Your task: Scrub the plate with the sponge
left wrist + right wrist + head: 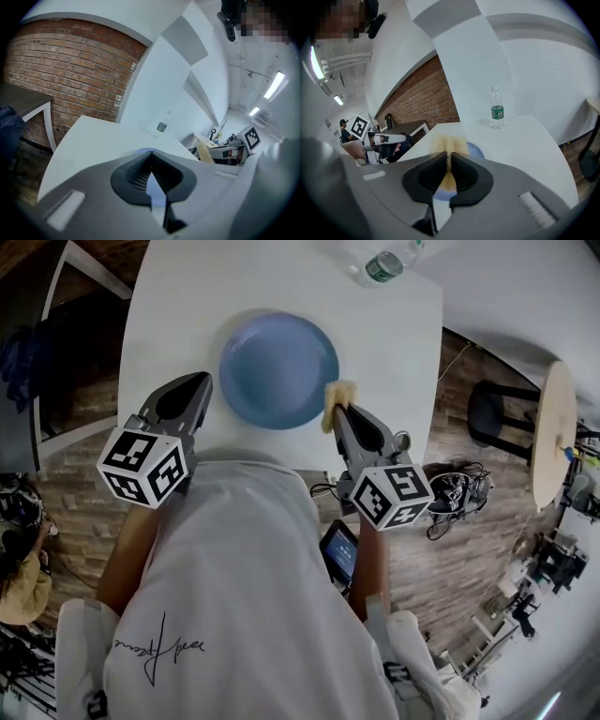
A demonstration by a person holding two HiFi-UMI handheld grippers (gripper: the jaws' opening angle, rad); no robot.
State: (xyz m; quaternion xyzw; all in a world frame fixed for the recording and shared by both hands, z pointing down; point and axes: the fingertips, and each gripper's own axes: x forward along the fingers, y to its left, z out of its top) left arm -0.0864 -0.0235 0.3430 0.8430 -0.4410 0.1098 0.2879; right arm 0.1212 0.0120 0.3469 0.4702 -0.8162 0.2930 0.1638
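A blue plate (277, 369) lies on the white table (178, 306) in the head view. My right gripper (336, 412) is shut on a yellow sponge (336, 396), which sits at the plate's right rim. In the right gripper view the sponge (449, 145) is pinched between the jaws, with the plate (477, 151) just behind it. My left gripper (199, 382) hangs shut and empty just left of the plate. In the left gripper view its jaws meet at the tips (150, 154), and a sliver of the plate (154, 187) shows through the gap below.
A clear water bottle (380, 262) with a green label stands at the table's far edge, and also appears in the right gripper view as a bottle (497, 108). A round wooden stool (548, 427) stands right of the table. A brick wall (70, 70) lies beyond.
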